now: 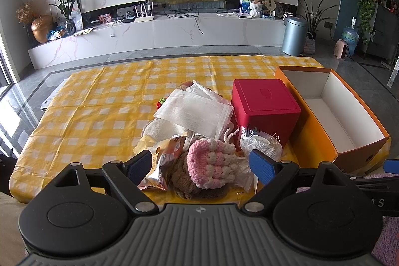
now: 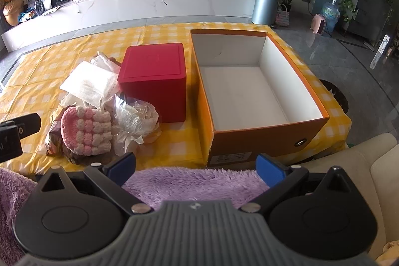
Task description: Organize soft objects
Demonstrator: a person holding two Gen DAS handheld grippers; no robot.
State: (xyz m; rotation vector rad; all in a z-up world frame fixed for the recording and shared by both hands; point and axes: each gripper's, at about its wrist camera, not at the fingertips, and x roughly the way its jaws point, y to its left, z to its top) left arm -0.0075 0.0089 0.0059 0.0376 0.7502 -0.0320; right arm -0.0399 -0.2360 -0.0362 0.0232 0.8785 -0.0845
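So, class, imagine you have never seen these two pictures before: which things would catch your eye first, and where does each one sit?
The big orange box with its empty white inside stands open on the right of the yellow checked cloth. A red cube-shaped box sits just left of it. Left of that lies a heap of soft things, with a pink and white crocheted piece at the front, just ahead of the open left tool.

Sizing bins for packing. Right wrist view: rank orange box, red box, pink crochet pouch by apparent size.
1. orange box, clearly largest.
2. red box.
3. pink crochet pouch, smallest, even though it sits nearer the camera than the red box.
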